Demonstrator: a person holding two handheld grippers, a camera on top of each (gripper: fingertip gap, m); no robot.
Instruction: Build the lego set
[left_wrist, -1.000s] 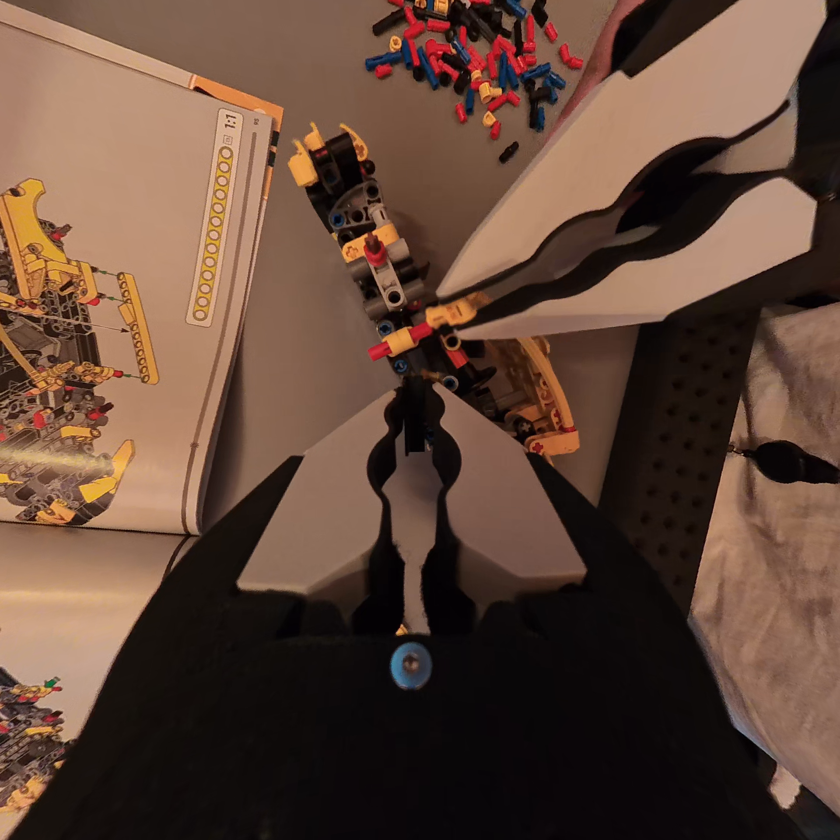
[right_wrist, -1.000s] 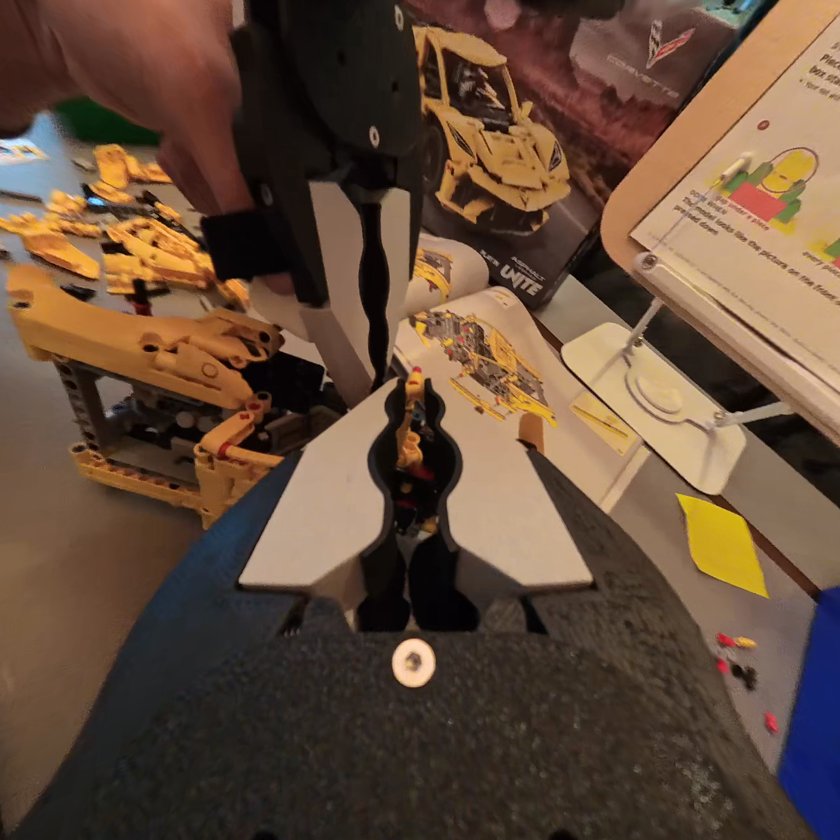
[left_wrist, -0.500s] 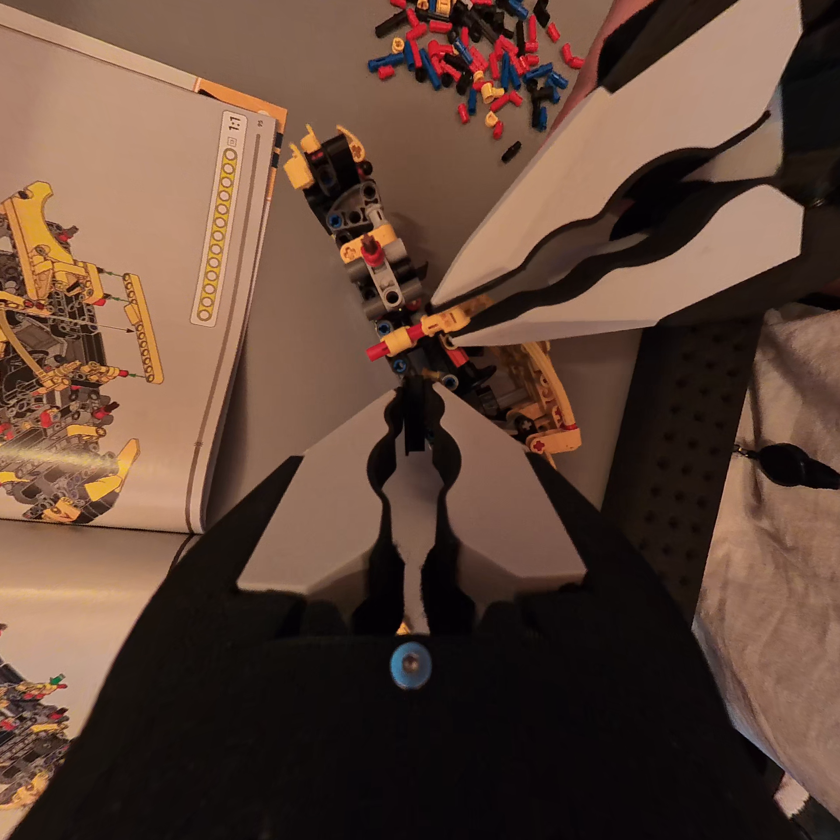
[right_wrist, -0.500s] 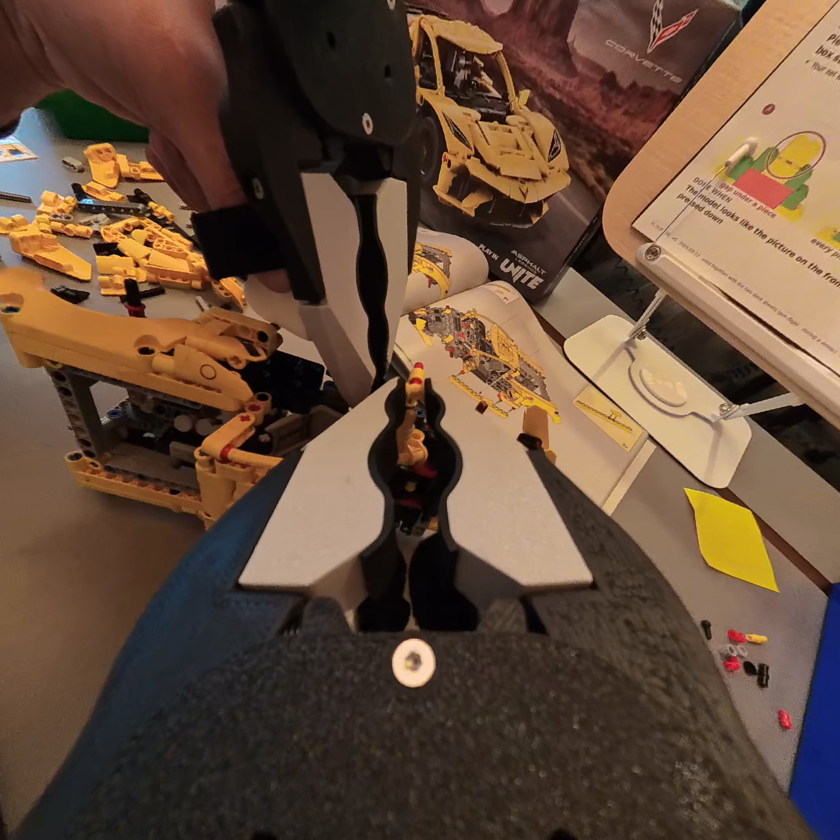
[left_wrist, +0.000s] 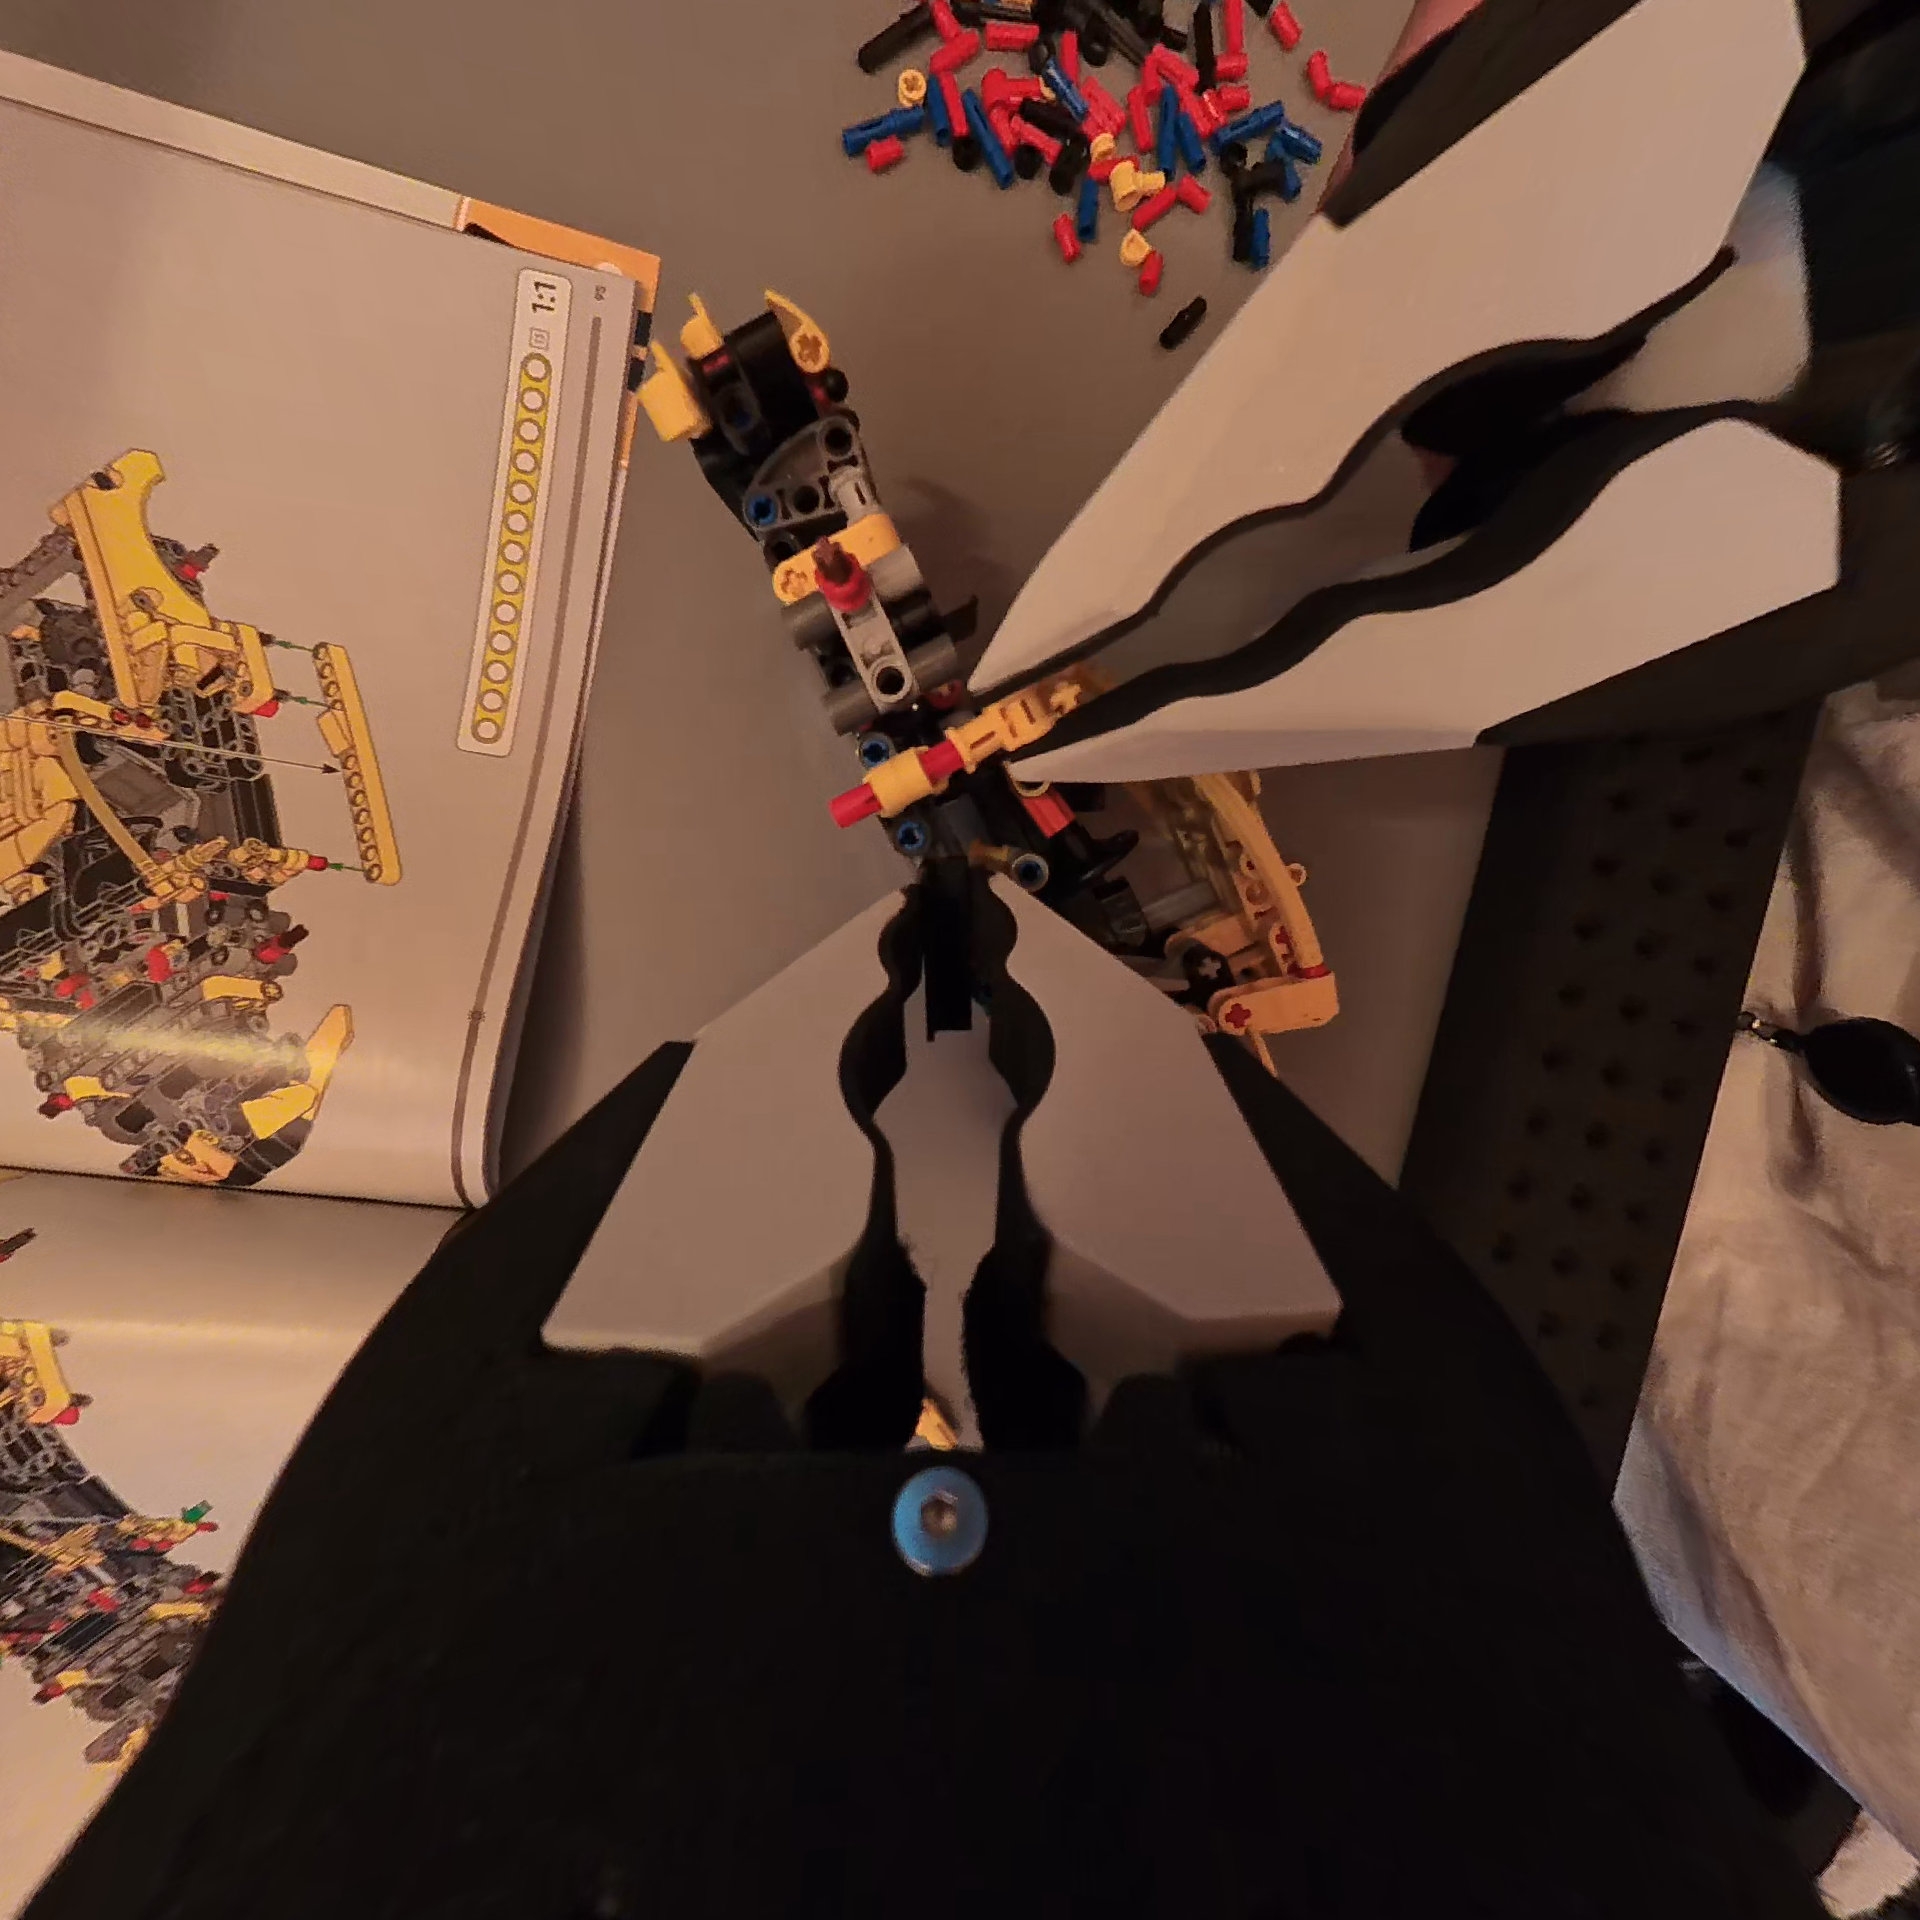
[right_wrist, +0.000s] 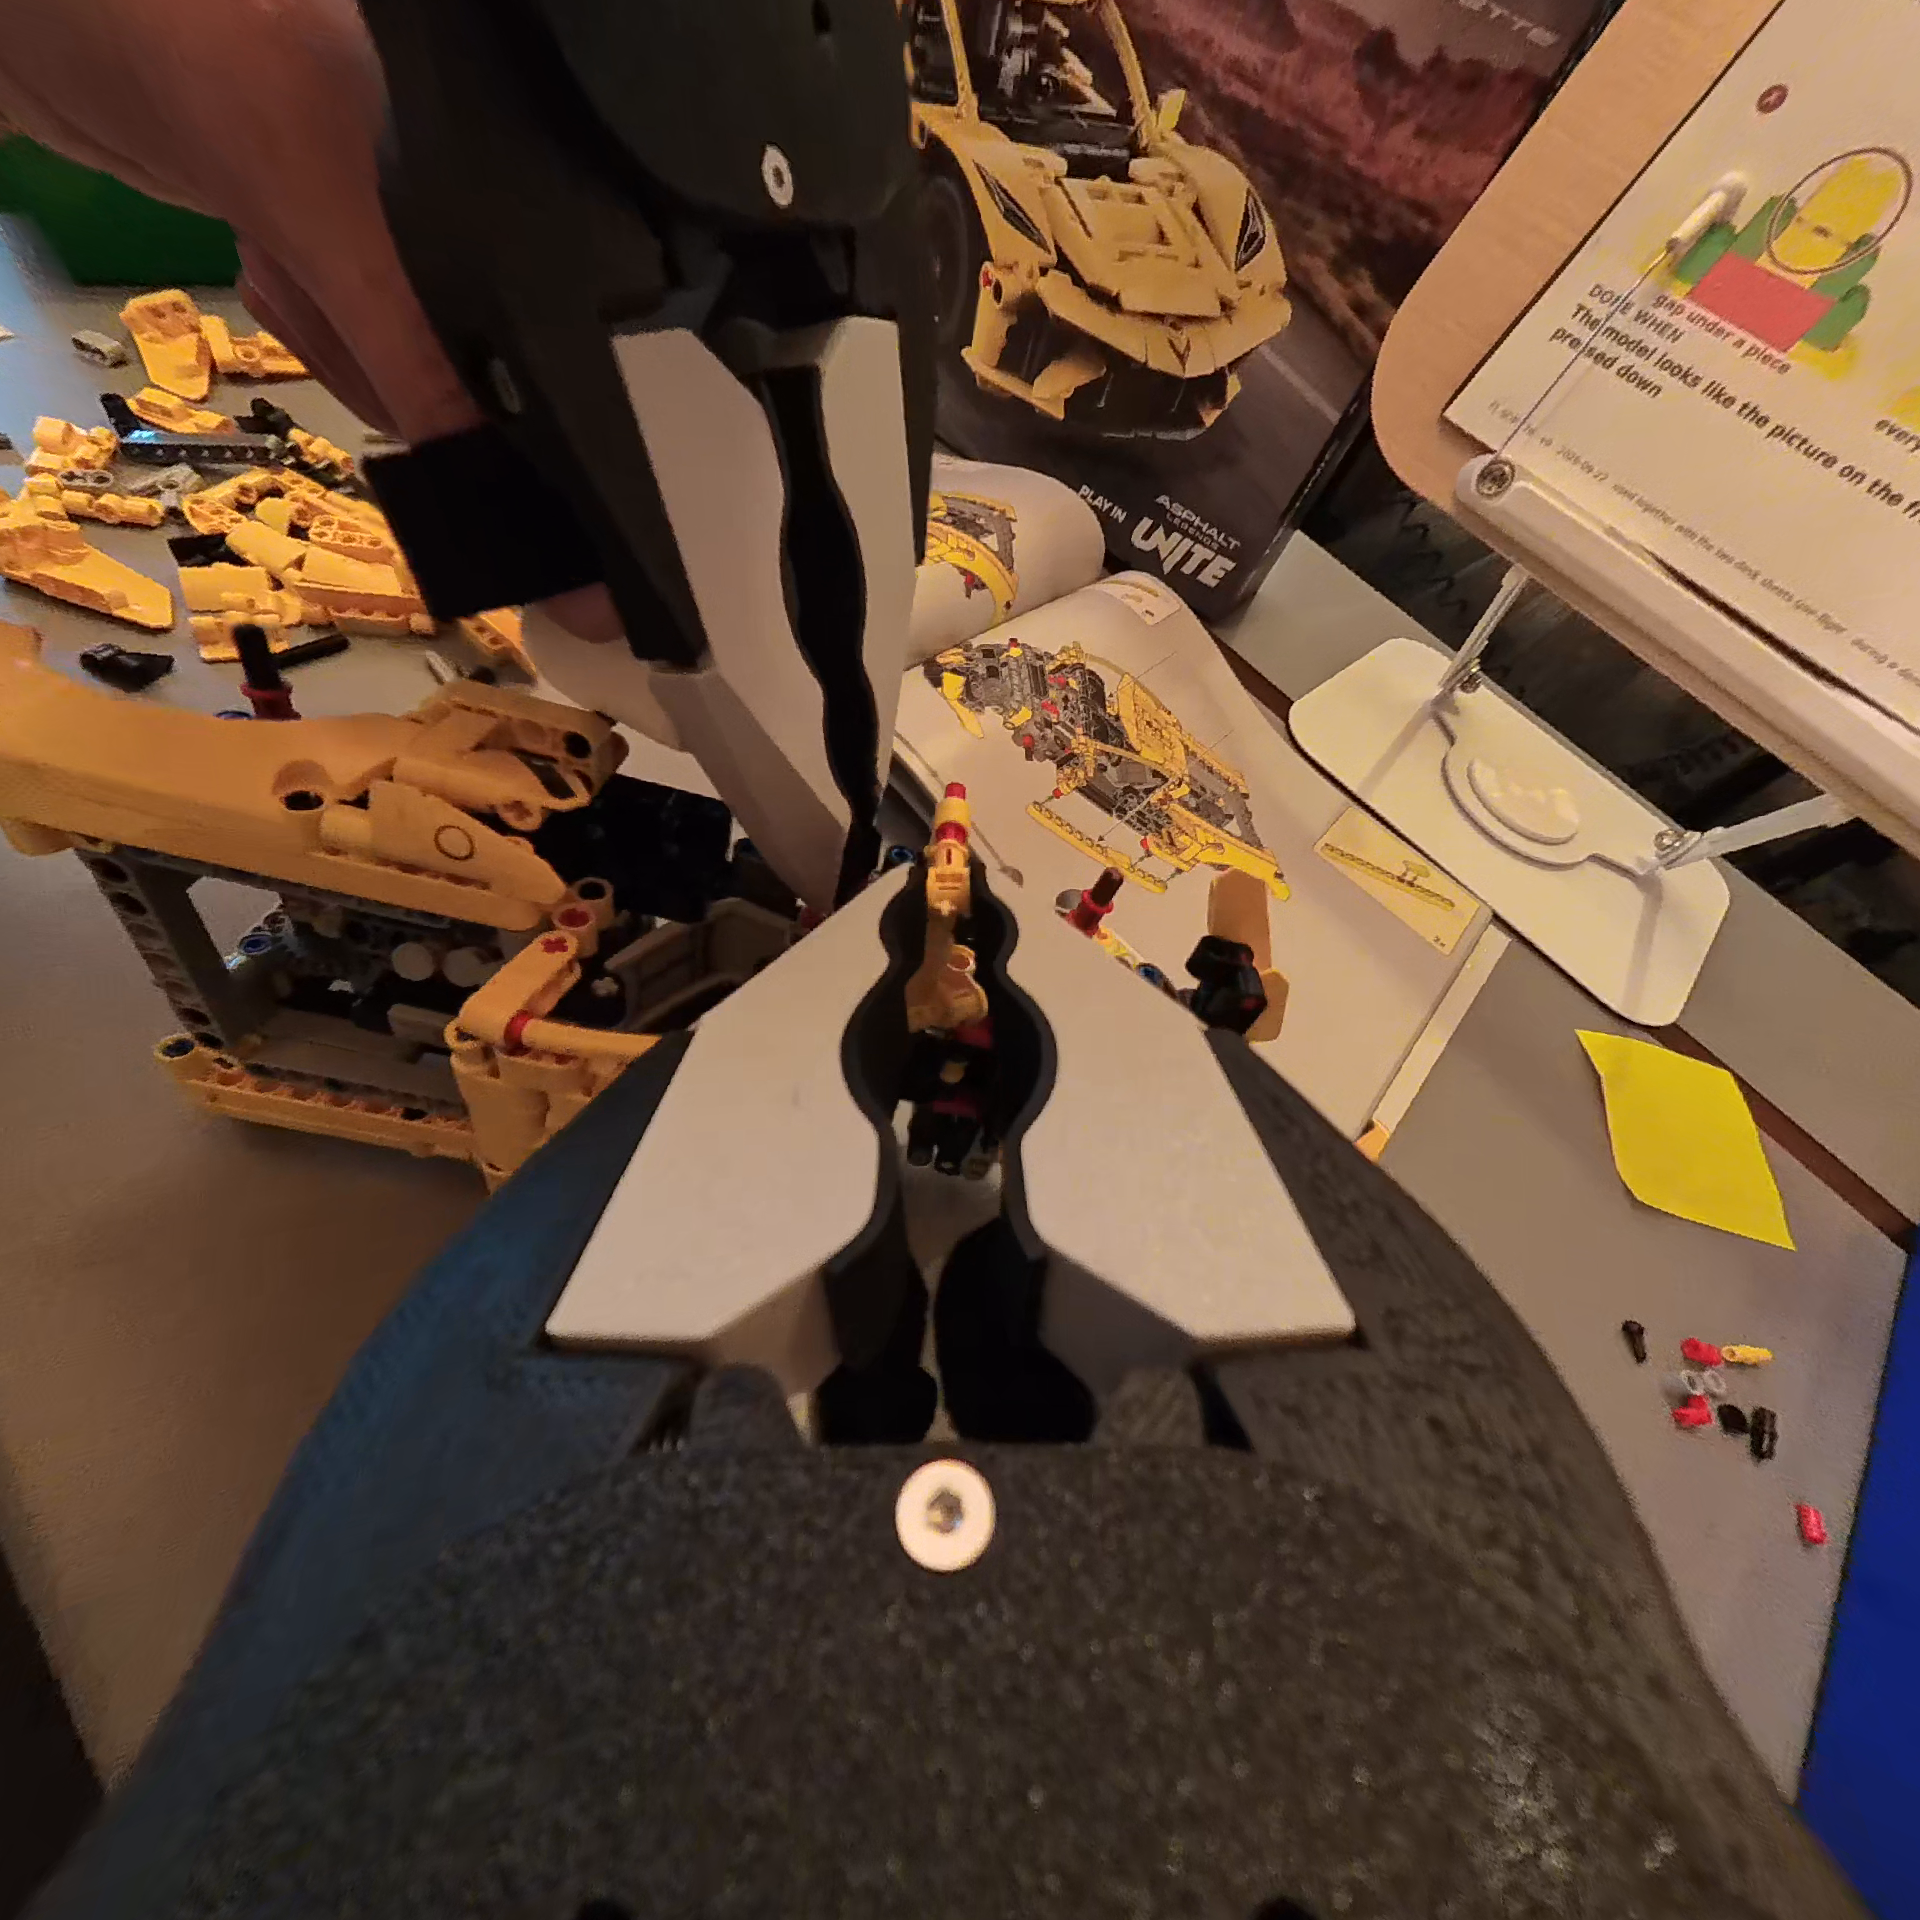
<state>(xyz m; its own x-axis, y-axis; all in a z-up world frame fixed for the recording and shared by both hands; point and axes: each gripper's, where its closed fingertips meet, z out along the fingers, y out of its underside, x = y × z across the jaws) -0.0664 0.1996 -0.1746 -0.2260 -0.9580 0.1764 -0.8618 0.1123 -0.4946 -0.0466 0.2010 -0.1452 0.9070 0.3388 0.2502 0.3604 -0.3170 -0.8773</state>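
The partly built lego car (left_wrist: 831, 520), black, grey and yellow, lies on the grey table; it also shows in the right wrist view (right_wrist: 312, 810). My left gripper (left_wrist: 951, 899) is shut on a black beam at the model's near end. My right gripper (left_wrist: 987, 722) comes in from the upper right, shut on a yellow connector with a red axle (left_wrist: 935, 758) that sits against the model's side. In the right wrist view the right gripper (right_wrist: 948, 883) holds that yellow piece (right_wrist: 945, 935), and the left gripper (right_wrist: 847, 883) hangs down just left of it.
An open instruction booklet (left_wrist: 260, 623) lies to the left, also in the right wrist view (right_wrist: 1143, 748). Small red, blue and black pins (left_wrist: 1091, 114) lie beyond the model. Loose yellow parts (right_wrist: 208, 520), the set's box (right_wrist: 1143, 260), a sheet stand (right_wrist: 1507, 779) and a yellow note (right_wrist: 1683, 1132) surround it. My two grippers' fingertips are within a few centimetres of each other. The yellow note (right_wrist: 1683, 1132) is about 35 cm from both grippers' fingertips.
Both grippers keep their holds. The right gripper has edged slightly toward the model, and its view now sits closer to the model and the left gripper.
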